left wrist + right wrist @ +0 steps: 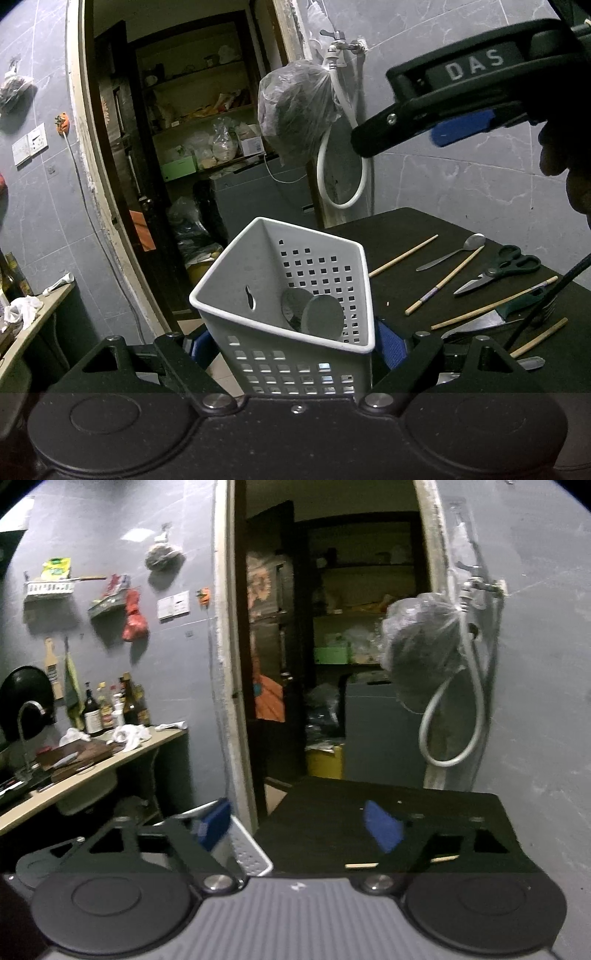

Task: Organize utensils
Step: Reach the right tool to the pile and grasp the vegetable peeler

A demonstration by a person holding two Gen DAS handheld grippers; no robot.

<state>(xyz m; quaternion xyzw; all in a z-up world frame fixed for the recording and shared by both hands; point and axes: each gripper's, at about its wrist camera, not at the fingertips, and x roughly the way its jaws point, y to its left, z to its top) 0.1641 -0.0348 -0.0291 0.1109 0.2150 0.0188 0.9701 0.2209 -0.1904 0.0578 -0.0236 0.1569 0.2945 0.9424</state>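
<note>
Your left hand-held gripper (291,345) is matte black, with angular linkage arms, silver screws at the pivots, two round discs near the camera and blue pads (389,347). Your right hand-held gripper (299,827) has the same black linkages and blue pads (382,825) on a ribbed grey body, with "DAS" lettered white on its side.

A white perforated basket (291,306) is sitting clamped in the left gripper (295,350) at the near left edge of the black table (424,229), its open mouth blocked only by two round utensil heads (314,312) leaning inside. The right gripper (406,122) is hanging above it to the right, crowding the air over the rim. Chopsticks (443,280), a spoon (454,251), scissors (502,267) and a knife (491,314) are cluttering the table's right side; the far strip is lying bare.
</note>
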